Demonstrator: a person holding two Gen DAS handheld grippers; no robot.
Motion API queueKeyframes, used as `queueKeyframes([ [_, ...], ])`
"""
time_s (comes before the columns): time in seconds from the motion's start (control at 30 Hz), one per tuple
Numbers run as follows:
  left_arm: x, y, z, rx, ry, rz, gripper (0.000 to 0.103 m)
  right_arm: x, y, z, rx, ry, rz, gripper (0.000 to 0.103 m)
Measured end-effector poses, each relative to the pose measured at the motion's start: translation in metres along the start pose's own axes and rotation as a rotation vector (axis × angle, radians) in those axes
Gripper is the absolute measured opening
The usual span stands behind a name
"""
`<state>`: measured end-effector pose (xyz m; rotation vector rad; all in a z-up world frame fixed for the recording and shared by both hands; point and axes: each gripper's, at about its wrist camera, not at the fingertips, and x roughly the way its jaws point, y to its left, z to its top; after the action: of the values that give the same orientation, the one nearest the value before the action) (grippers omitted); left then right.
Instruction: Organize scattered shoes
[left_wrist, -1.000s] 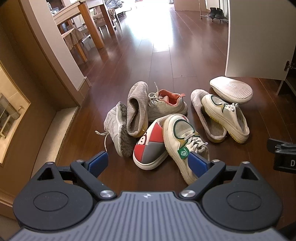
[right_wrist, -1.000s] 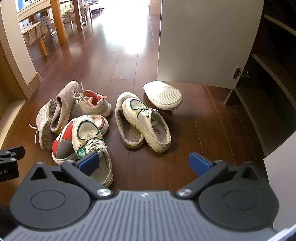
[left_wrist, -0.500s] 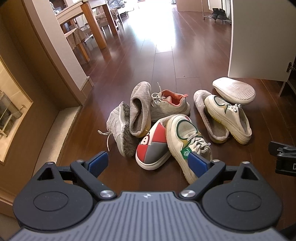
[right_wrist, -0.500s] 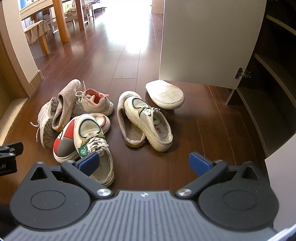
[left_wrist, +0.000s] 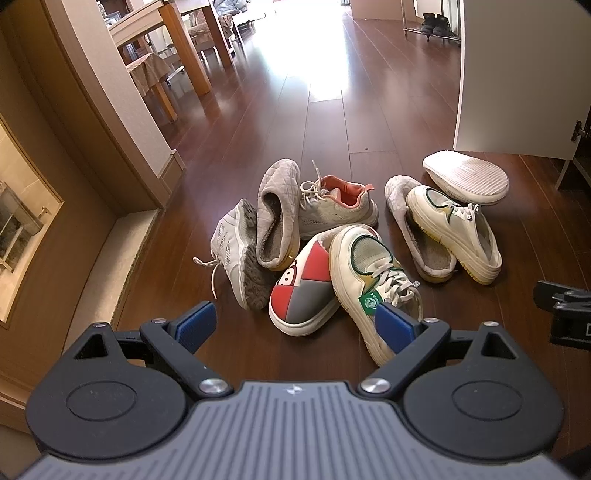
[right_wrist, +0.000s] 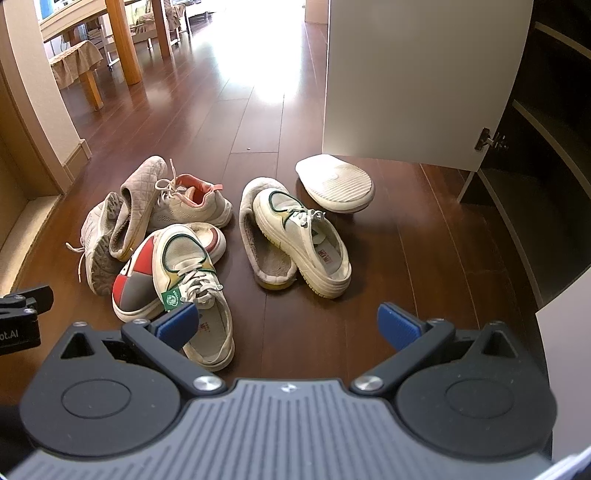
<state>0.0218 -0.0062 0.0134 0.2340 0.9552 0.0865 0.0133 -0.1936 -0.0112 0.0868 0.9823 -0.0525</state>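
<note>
Shoes (left_wrist: 343, 240) lie heaped beyond both grippers' (left_wrist: 295, 325) (right_wrist: 288, 325) spread, empty jaws.

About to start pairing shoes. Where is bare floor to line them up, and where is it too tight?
Bare floor runs between the right white sneaker and the open cabinet, and beyond the pile toward the table. The left heap around the red-and-grey slipper is crowded.

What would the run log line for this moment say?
phase: approach | left gripper: open, empty | right gripper: open, empty | pile of white, grey and red shoes: unsorted on dark wooden floor | dark shoe cabinet: open
</note>
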Motion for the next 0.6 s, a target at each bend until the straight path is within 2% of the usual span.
queueKeyframes([
  [0.13,-0.003,0.012,-0.007,-0.008,0.01,-0.002,0.095,-0.002,-0.005,0.004,-0.007,0.004,0.005,0.102],
  [0.3,-0.001,0.016,0.013,0.03,0.057,-0.079,0.095,-0.012,-0.024,0.022,-0.003,-0.005,0.05,0.102],
  [0.43,0.005,0.0,0.028,0.165,0.014,-0.089,0.095,-0.016,-0.051,0.036,-0.052,-0.051,0.159,0.102],
  [0.6,0.031,-0.019,0.031,0.313,0.013,-0.209,0.095,-0.002,-0.085,0.059,-0.151,-0.152,0.188,0.102],
])
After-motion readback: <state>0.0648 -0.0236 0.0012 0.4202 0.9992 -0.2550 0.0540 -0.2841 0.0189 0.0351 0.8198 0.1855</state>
